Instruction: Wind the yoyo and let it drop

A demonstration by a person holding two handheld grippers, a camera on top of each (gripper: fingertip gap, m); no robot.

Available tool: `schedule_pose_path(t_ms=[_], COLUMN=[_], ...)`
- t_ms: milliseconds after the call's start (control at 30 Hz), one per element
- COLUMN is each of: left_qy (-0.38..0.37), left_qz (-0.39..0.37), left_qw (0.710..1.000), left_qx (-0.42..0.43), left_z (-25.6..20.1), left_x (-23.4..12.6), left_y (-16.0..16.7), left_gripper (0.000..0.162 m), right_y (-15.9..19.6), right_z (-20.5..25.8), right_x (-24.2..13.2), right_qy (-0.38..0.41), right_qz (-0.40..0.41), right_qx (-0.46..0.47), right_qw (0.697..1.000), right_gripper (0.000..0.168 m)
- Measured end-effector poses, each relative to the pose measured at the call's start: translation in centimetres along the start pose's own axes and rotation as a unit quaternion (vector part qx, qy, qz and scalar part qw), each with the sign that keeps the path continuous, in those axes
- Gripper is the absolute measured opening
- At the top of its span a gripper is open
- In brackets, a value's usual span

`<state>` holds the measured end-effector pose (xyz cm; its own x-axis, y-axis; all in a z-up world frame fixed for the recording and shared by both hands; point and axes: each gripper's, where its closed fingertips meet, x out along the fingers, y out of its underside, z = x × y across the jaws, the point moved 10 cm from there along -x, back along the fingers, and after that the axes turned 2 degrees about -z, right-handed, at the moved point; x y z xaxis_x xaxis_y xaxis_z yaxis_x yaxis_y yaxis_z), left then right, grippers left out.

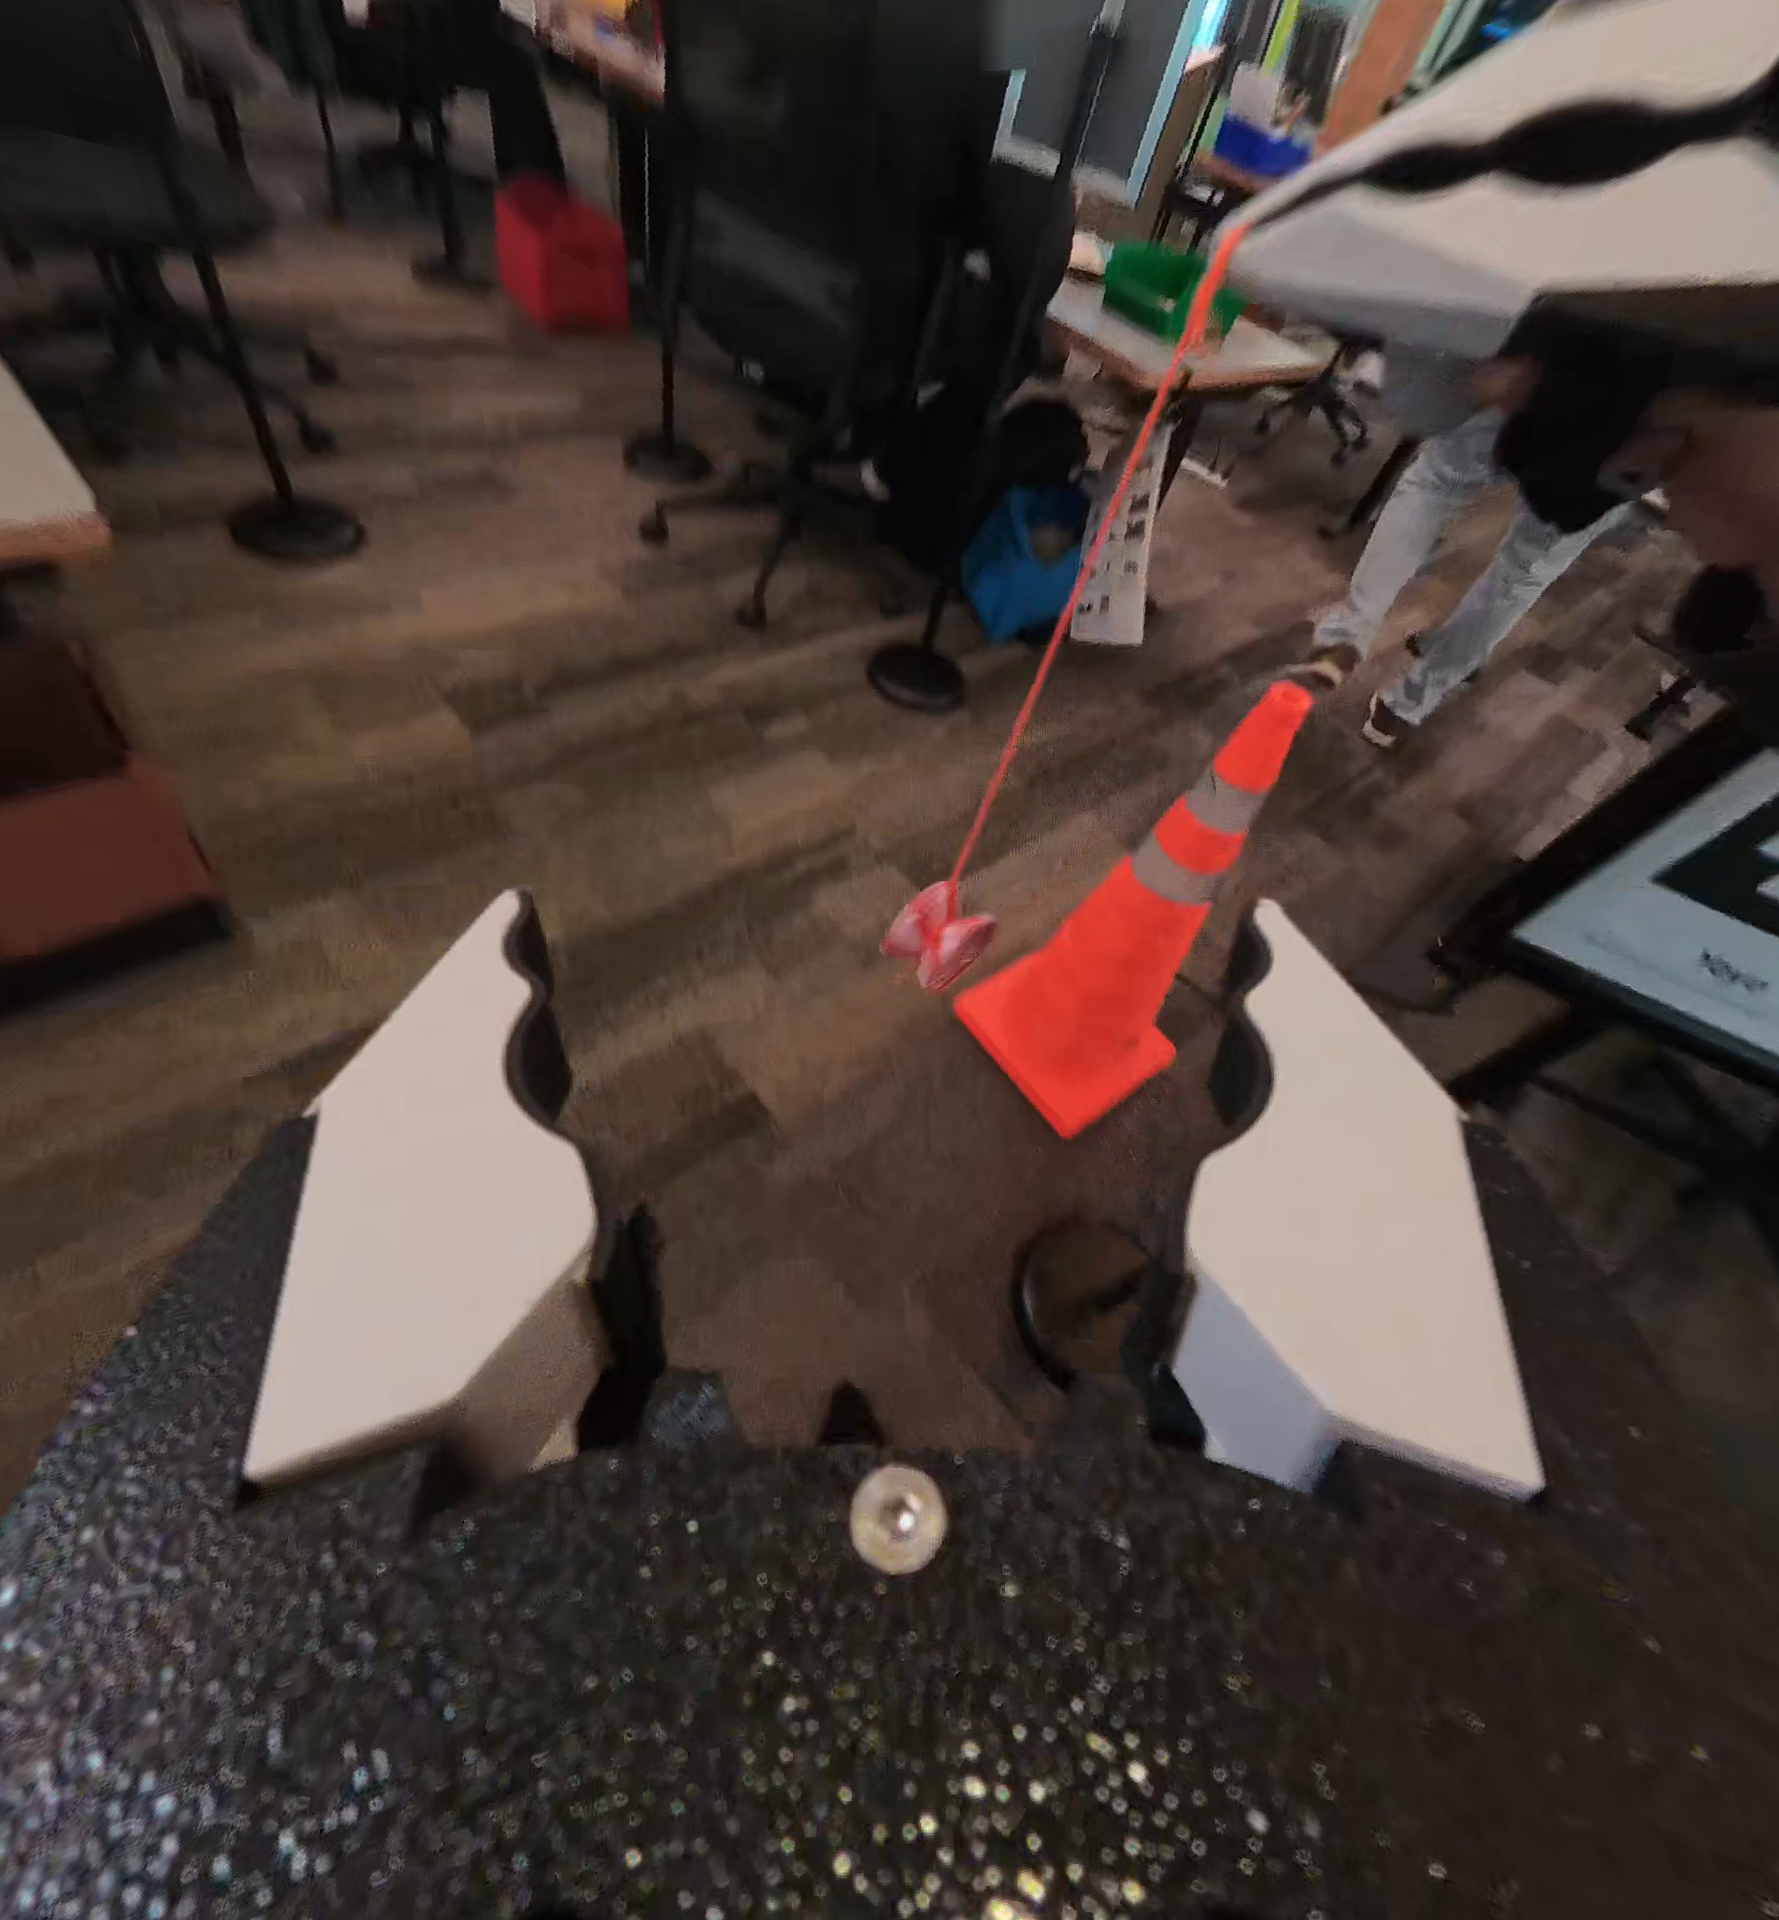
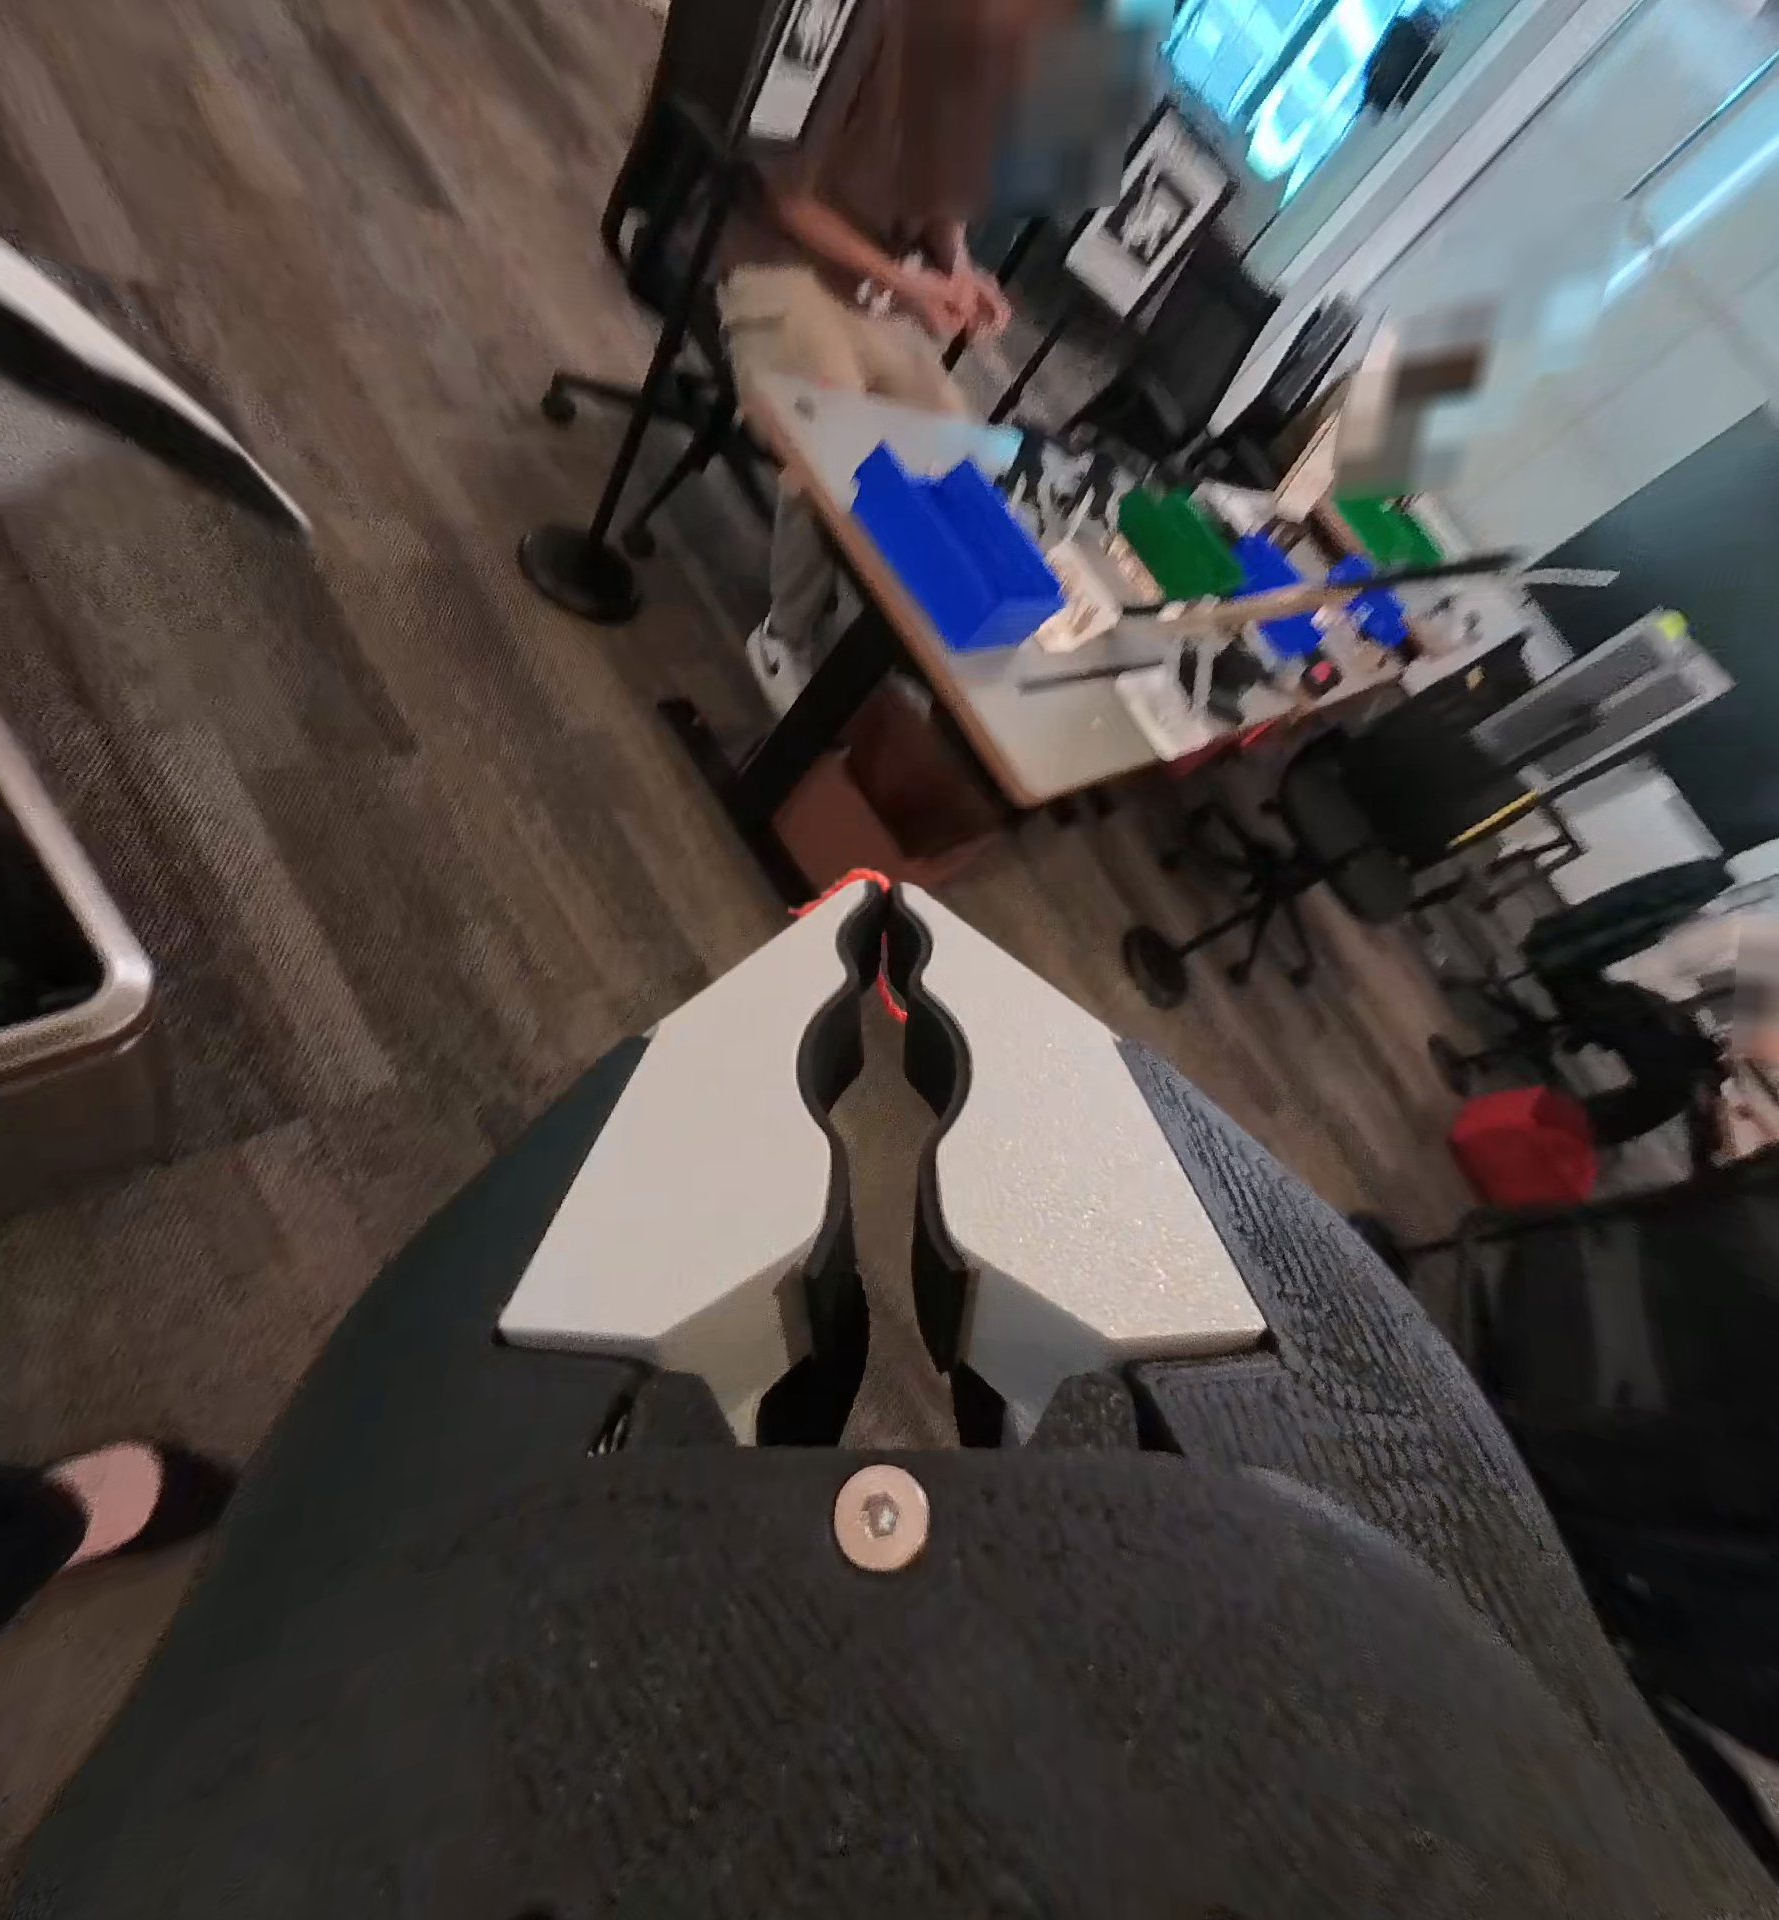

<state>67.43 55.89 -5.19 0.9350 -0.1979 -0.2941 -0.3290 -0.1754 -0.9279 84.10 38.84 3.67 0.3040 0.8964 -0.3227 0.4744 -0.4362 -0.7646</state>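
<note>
My right tongs point(image 2: 886, 902) are pressed together on the red string point(image 1: 1082, 561), and the pink yoyo point(image 1: 939, 945) hangs unwound from it above the carpet, near the orange cone point(image 1: 1134, 935), while my left tongs point(image 1: 890, 997) are spread and hold nothing. I judge the thin string could slip out of that tip-only pinch, or the swinging yoyo could dodge the left tongs when I reach to wind it. Only the left wrist view shows the yoyo; only the right wrist view shows the pinch up close.
</note>
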Motion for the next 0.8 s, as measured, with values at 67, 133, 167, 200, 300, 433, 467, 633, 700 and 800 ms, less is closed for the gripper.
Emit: schedule_pose_path(t_ms=[67,133,167,200,300,433,467,633,700,800], left_qy=[-0.007,-0.008,-0.009,-0.01,-0.015,-0.02,-0.023,-0.017,-0.017,-0.018], left_qz=[0.017,0.022,0.024,0.026,0.028,0.012,0.01,-0.004,-0.004,-0.009], left_qw=[0.999,0.998,0.997,0.996,0.994,0.991,0.991,0.989,0.989,0.99], left_qx=[-0.029,-0.057,-0.07,-0.08,-0.109,-0.13,-0.131,-0.144,-0.144,-0.143], left_z=[-0.1,-0.4,-0.9,-1.1,-1.3,-1.2,-1.1,-1.4,-1.6,-1.9], left_x=[-2.1,-3.8,-4.3,-4.8,-5.8,-6.8,-6.9,-7.4,-7.6,-8.1], left_y=[2.3,4.3,4.9,5.6,7.1,7.7,7.8,8.1,8.1,8.0], left_gripper=[0.123,0.121,0.12,0.119,0.119,0.116,0.116,0.115,0.115,0.115], right_y=[4.2,8.8,10.7,11.8,8.6,-4.5,-6.8,-10.5,-10.1,-9.4], right_z=[2.6,5.6,6.8,7.4,3.5,-6.8,-8.2,-9.3,-9.0,-8.6], right_x=[1.8,3.7,4.7,5.5,6.1,0.4,-0.8,-1.2,0.1,1.7], right_qy=[-0.016,-0.04,-0.048,-0.046,0.025,0.173,0.184,0.136,0.12,0.104], right_qz=[0.046,0.094,0.117,0.13,0.087,-0.07,-0.092,-0.092,-0.07,-0.047], right_qx=[0.008,0.027,0.027,0.015,-0.027,-0.069,-0.076,-0.11,-0.121,-0.125], right_qw=[0.999,0.994,0.992,0.99,0.996,0.98,0.976,0.98,0.983,0.985], right_gripper=[0.0,0.0,0.0,0.0,0.0,0.0,0.0,0.0,0.0,0.0])
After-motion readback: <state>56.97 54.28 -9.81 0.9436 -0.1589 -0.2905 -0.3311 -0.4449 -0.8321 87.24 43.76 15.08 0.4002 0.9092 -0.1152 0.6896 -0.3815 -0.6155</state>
